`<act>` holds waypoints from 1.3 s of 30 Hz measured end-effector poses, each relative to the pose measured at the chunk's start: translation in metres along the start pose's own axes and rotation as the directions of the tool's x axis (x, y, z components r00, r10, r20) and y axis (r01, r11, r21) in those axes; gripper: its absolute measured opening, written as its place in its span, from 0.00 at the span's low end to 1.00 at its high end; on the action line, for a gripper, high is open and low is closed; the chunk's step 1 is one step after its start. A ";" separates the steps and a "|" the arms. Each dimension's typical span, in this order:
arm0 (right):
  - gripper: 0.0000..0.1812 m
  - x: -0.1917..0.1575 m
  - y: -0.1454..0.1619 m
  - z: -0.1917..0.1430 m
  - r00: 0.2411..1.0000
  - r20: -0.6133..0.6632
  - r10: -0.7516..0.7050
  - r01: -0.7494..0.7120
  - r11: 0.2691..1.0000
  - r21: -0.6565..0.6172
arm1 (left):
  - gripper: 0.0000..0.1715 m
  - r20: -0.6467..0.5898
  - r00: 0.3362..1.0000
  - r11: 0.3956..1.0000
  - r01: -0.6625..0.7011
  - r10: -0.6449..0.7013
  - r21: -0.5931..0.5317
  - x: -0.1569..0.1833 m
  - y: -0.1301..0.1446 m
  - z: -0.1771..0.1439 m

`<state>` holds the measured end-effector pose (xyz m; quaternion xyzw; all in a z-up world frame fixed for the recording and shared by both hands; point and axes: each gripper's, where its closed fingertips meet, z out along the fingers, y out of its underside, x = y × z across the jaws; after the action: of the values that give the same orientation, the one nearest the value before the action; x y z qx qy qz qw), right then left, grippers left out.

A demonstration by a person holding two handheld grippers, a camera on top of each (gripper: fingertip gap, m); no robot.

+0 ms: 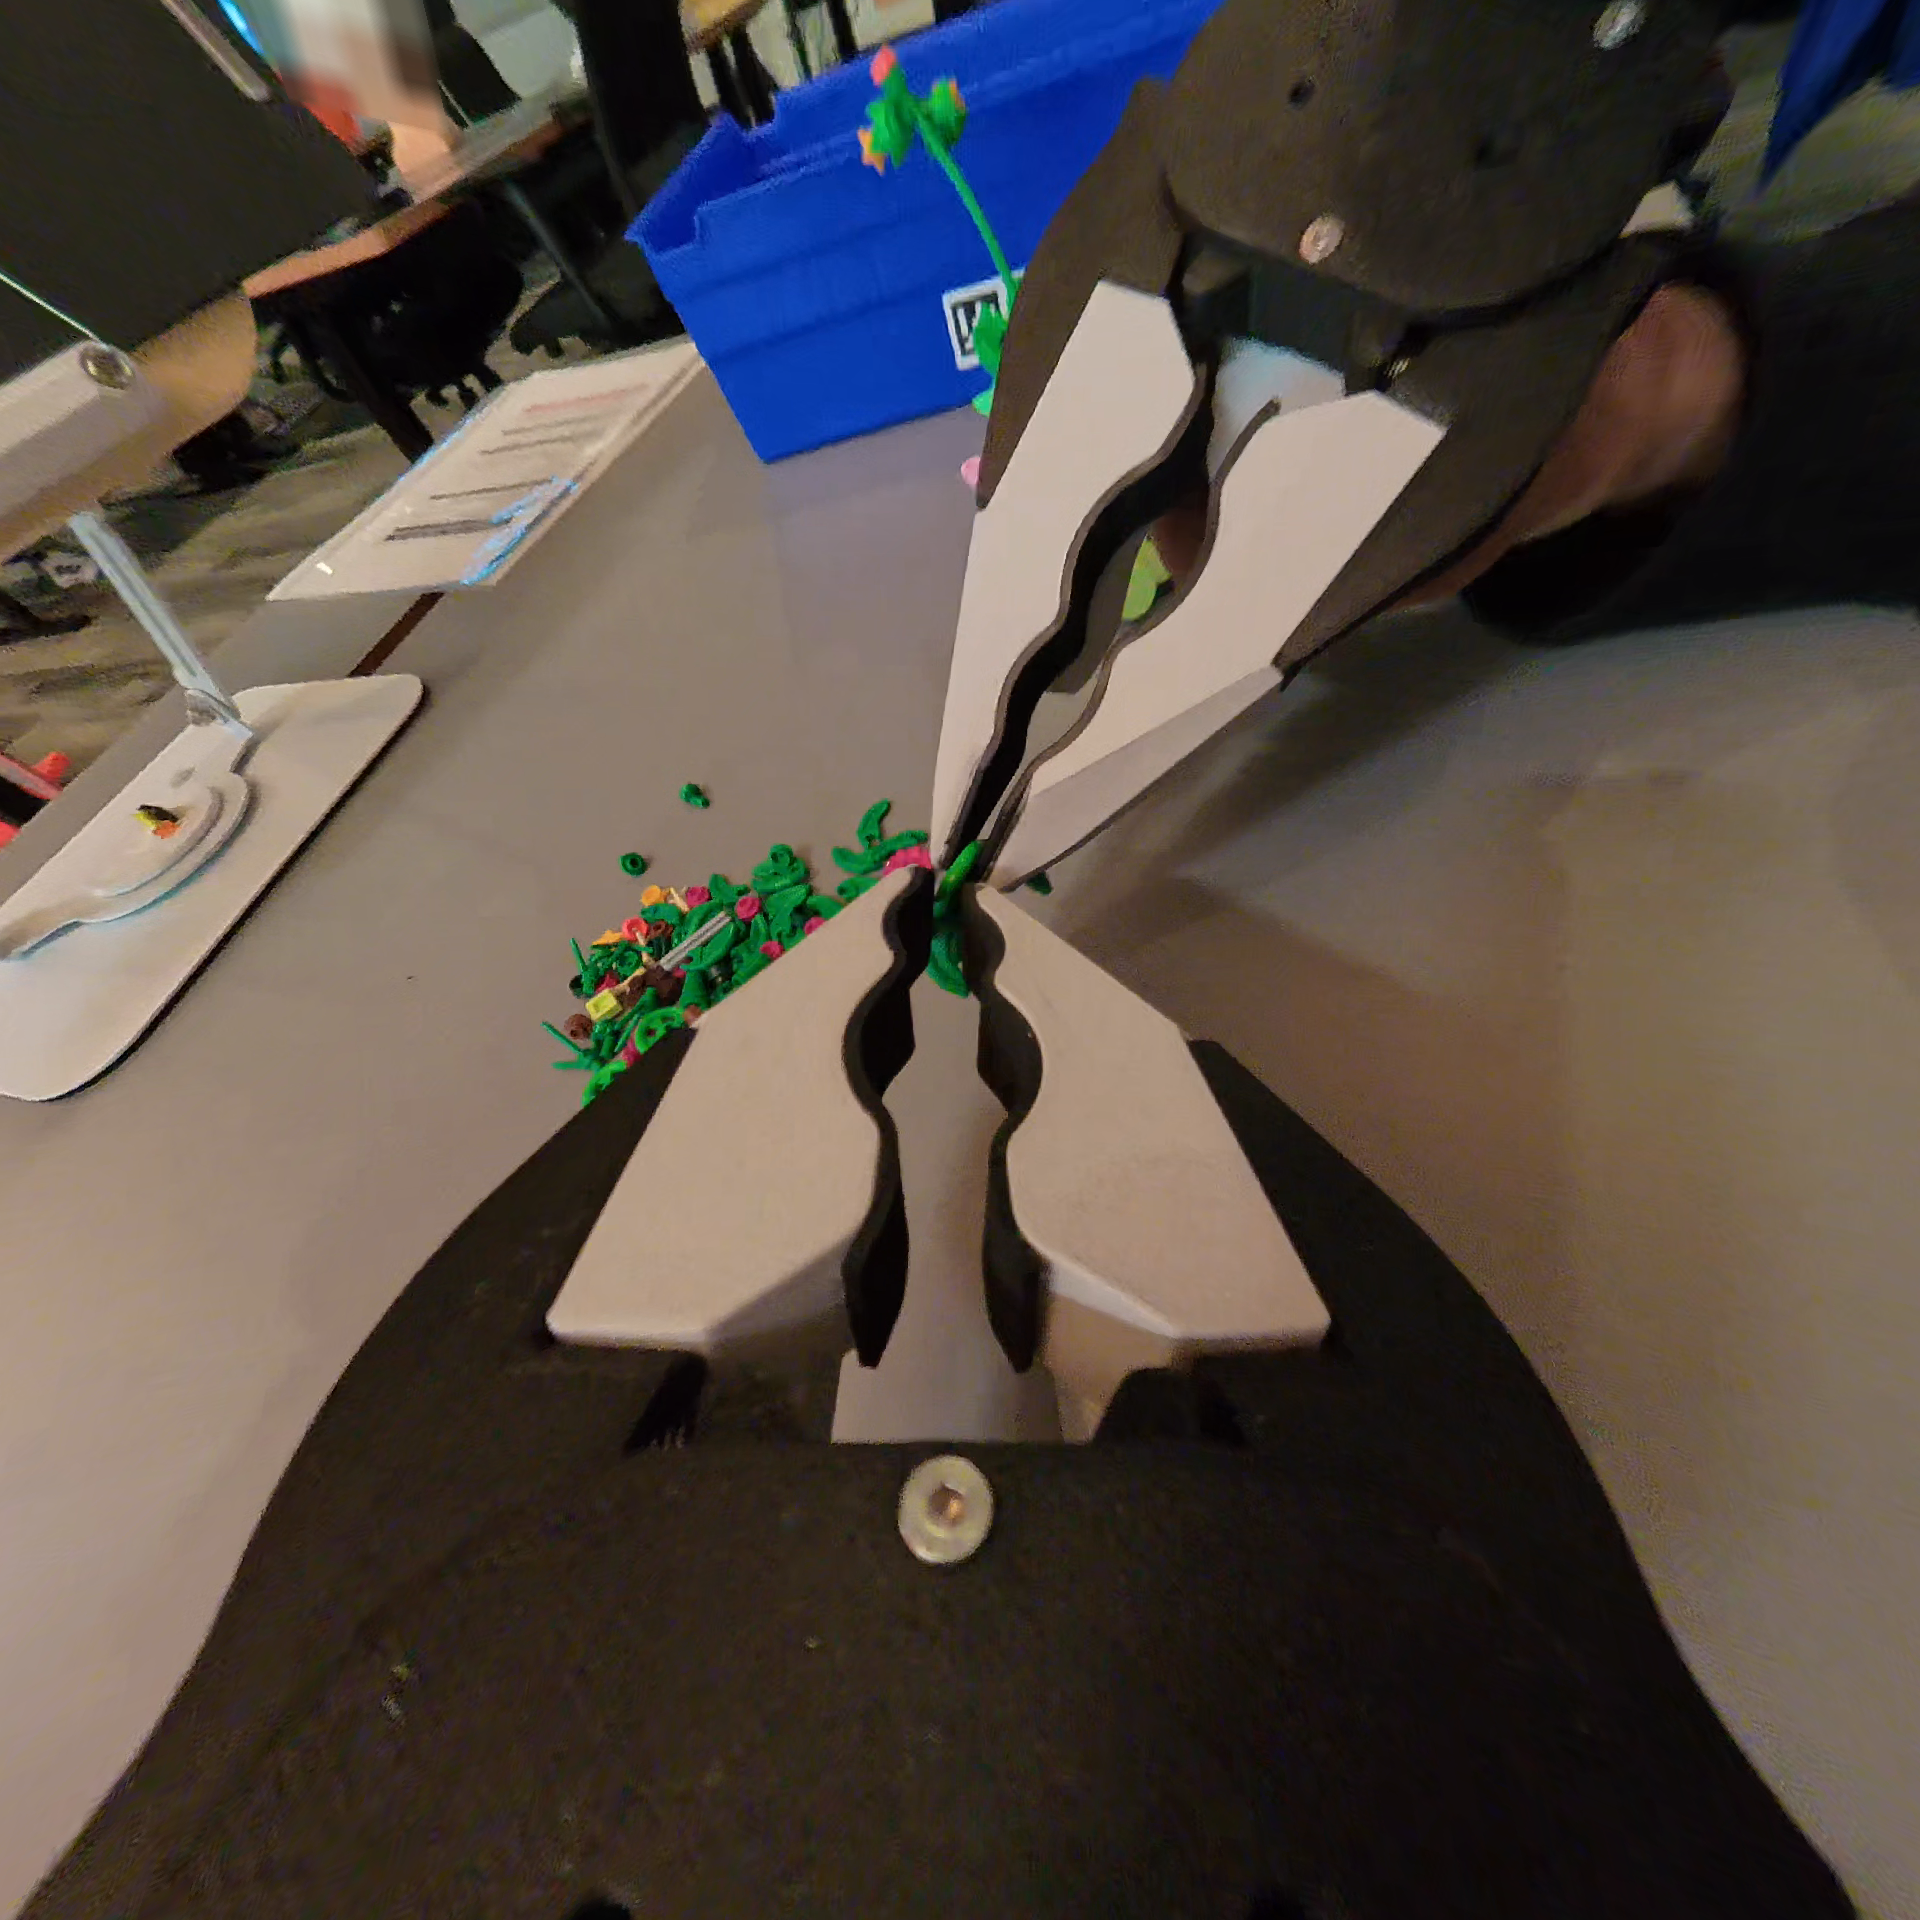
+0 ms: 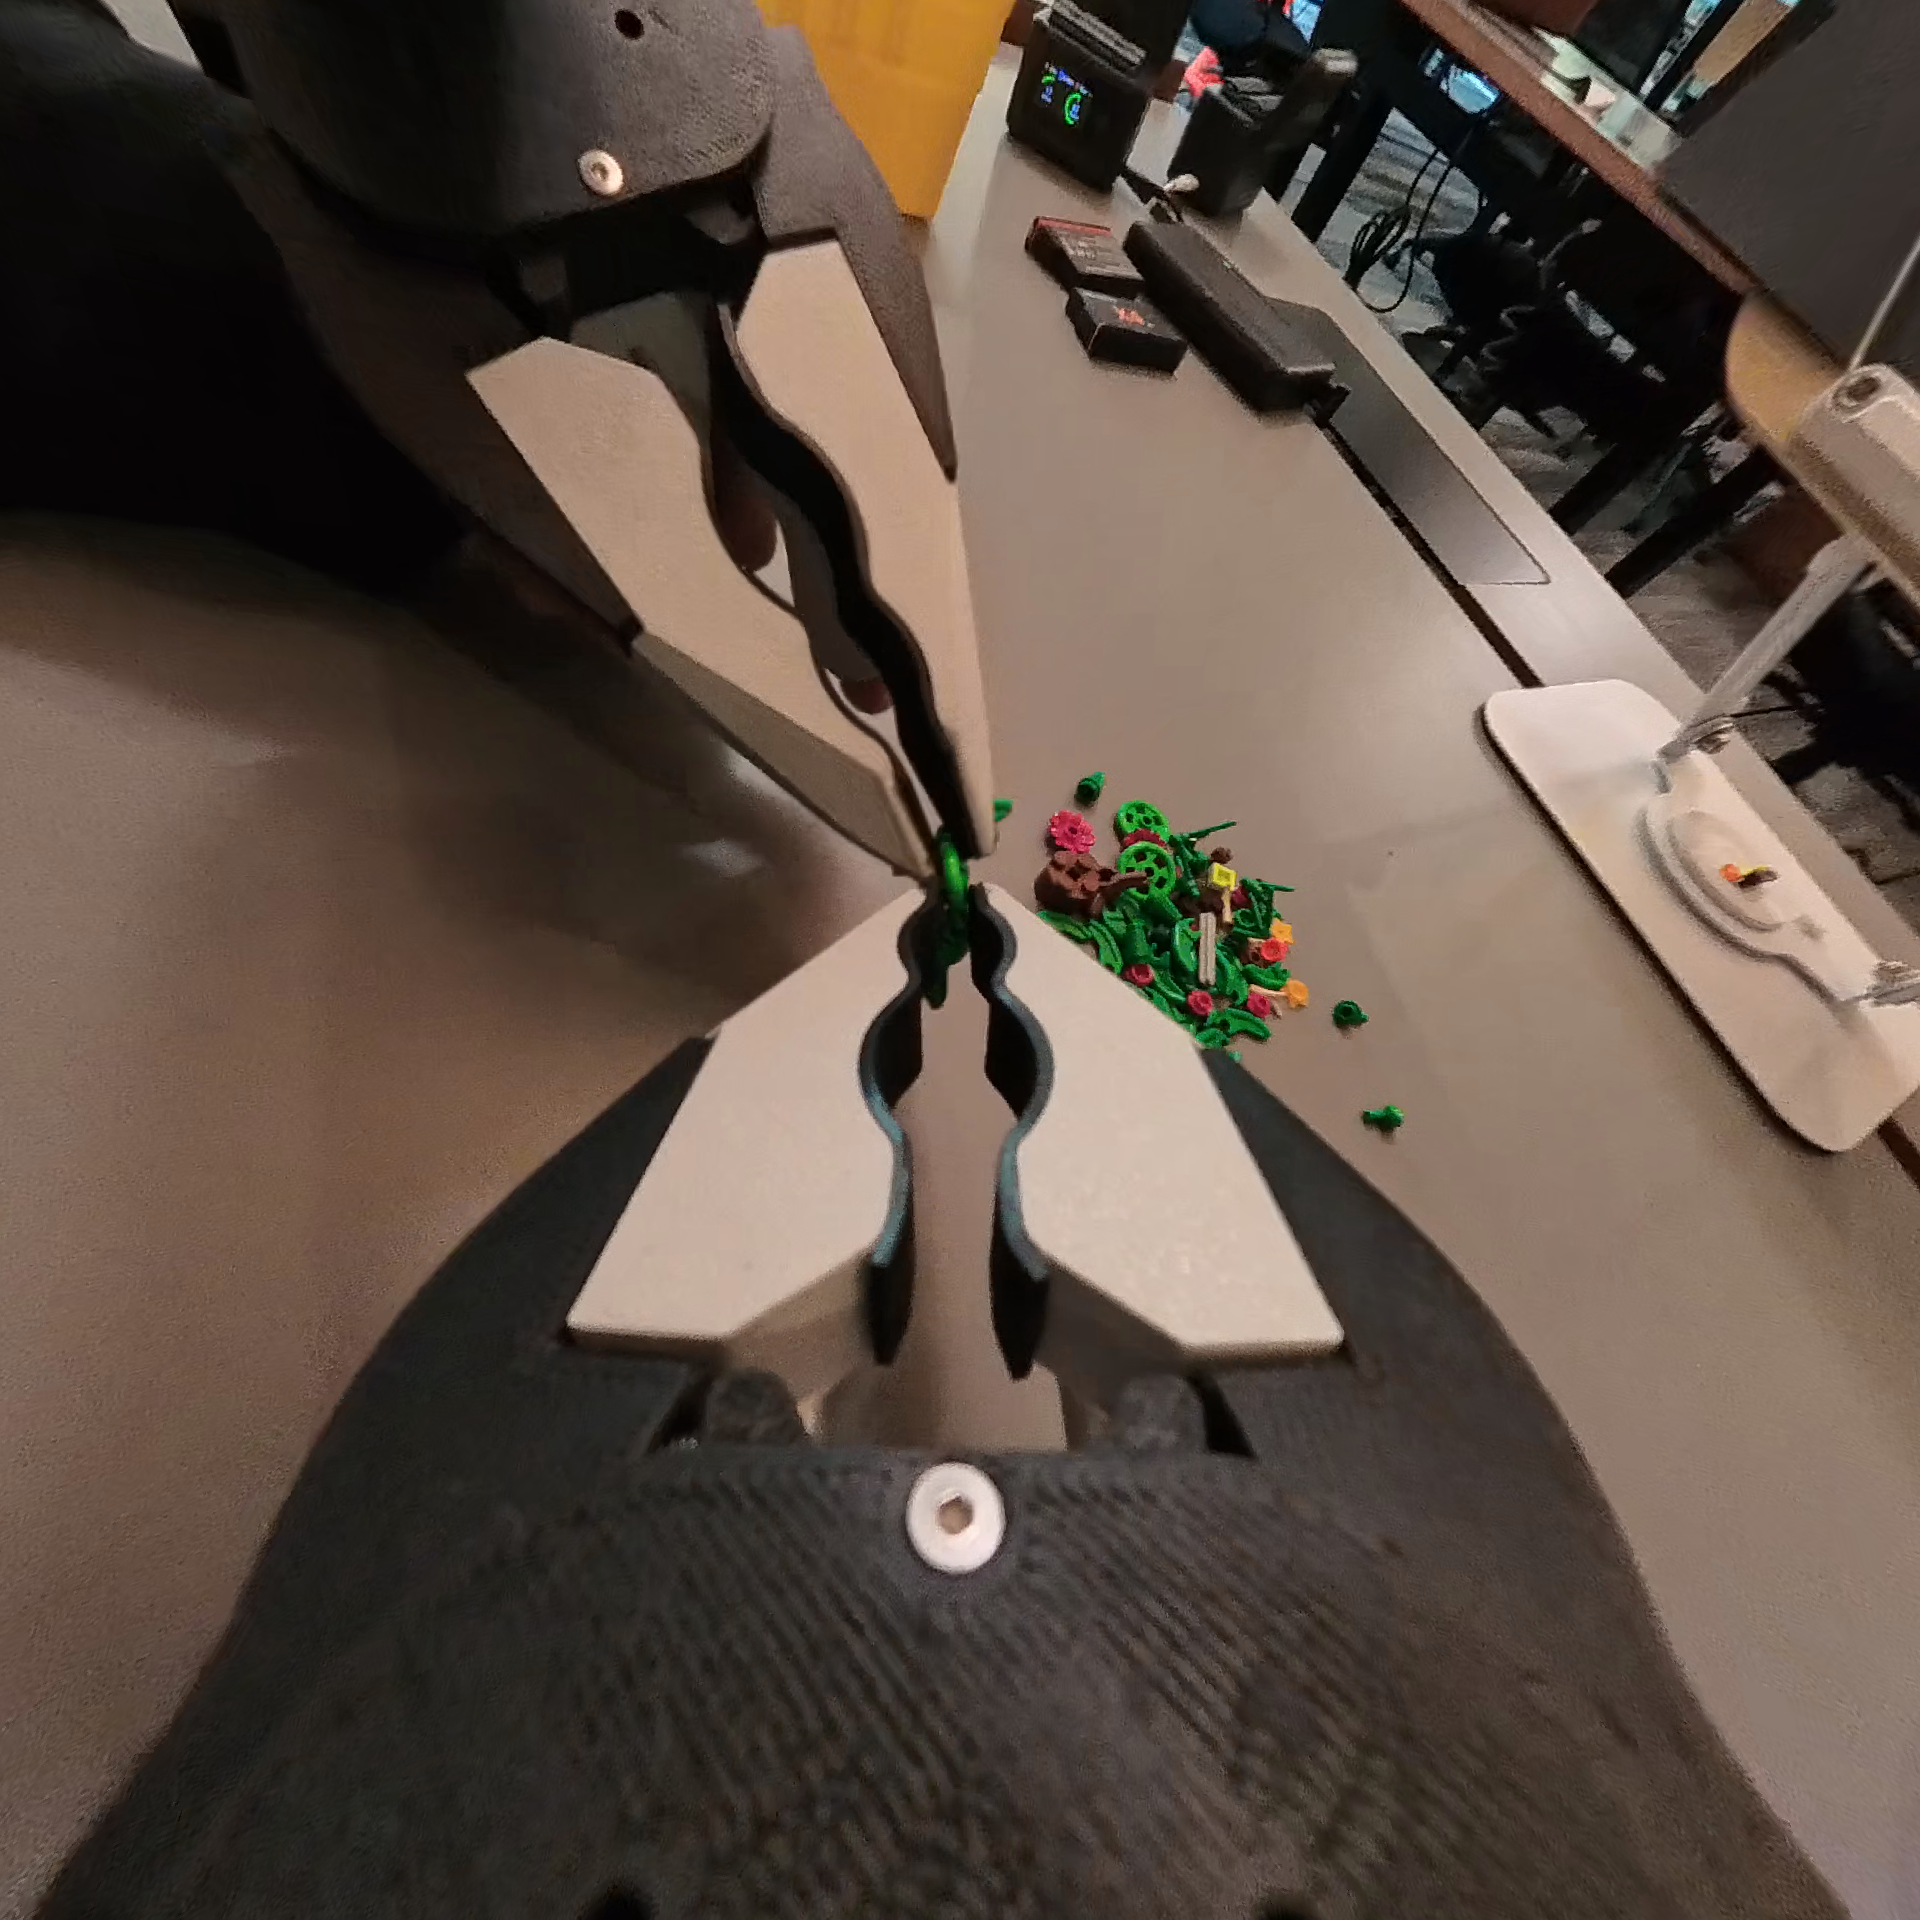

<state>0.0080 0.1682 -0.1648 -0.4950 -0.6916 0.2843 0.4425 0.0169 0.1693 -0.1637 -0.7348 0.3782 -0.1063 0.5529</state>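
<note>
Your left gripper (image 1: 943,891) and right gripper (image 2: 948,906) meet tip to tip, each nearly closed on the same small green piece (image 2: 950,883) just beside the brick pile (image 2: 1179,925), so squeeze gently and stay aligned.

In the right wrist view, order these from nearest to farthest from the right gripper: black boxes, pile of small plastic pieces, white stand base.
1. pile of small plastic pieces, just right of the right gripper.
2. white stand base, far right.
3. black boxes, far end of table.
</note>
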 end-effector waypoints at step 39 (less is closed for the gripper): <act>0.00 0.013 -0.023 -0.017 0.876 0.216 0.430 -0.470 0.862 0.188 | 0.01 0.197 0.949 0.967 -0.253 0.247 0.003 -0.007 -0.013 0.000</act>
<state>0.0112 0.1719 -0.1339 -0.5618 -0.5524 0.5001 0.3594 0.0175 0.1756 -0.1504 -0.6799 0.4109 0.0317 0.6065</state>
